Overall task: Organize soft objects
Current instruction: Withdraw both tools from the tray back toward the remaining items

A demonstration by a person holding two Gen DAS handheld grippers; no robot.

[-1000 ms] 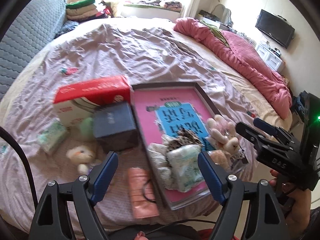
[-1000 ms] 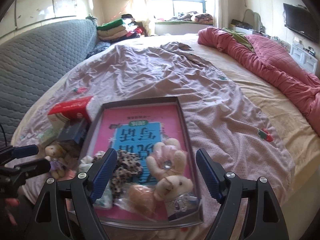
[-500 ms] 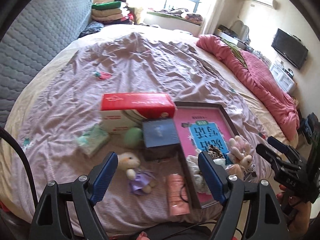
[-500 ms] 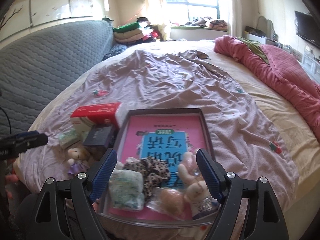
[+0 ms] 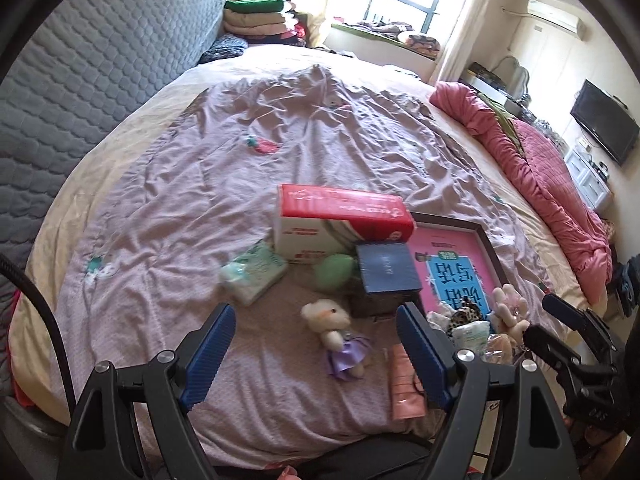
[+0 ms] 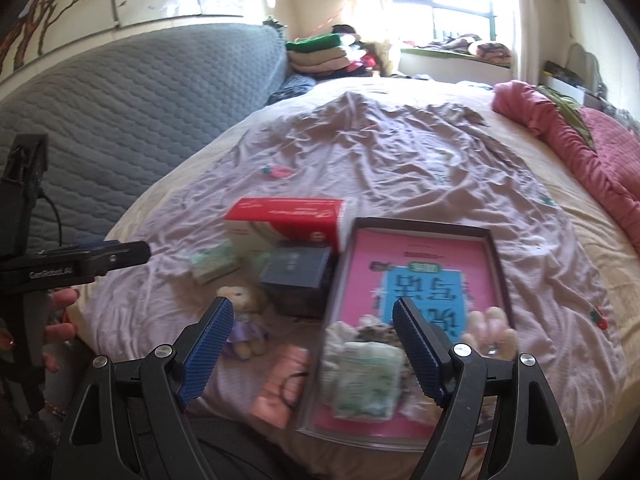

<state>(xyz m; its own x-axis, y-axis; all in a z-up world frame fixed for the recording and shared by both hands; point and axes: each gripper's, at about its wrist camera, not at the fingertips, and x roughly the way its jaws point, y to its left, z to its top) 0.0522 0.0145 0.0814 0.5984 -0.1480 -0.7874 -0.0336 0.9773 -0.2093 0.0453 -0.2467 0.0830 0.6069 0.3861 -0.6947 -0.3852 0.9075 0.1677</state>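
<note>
A dark-framed tray with a pink and blue bottom [image 5: 486,240] [image 6: 424,232] lies on the bed and holds a leopard-print piece [image 5: 466,310], a tissue pack [image 6: 366,376] and plush toys [image 5: 508,306]. Outside it, on the sheet, lie a small plush bunny in a purple skirt [image 5: 338,336] [image 6: 244,312], a green tissue pack [image 5: 254,272], a green ball [image 5: 334,270] and a pink pouch [image 5: 404,384]. My left gripper [image 5: 316,354] hovers open over the bunny, holding nothing. My right gripper [image 6: 314,350] hovers open near the tray's front left corner, also with nothing in it.
A red and white box [image 5: 340,224] and a dark blue box [image 5: 386,274] stand left of the tray. A pink quilt [image 5: 556,184] is heaped at the right, a grey padded headboard [image 5: 88,72] runs along the left. A hand [image 6: 60,320] holds the other gripper.
Both grippers drifted left and a little up and away from the tray. The bunny, green tissue pack and ball are now in front of the left gripper. Both stay open.
</note>
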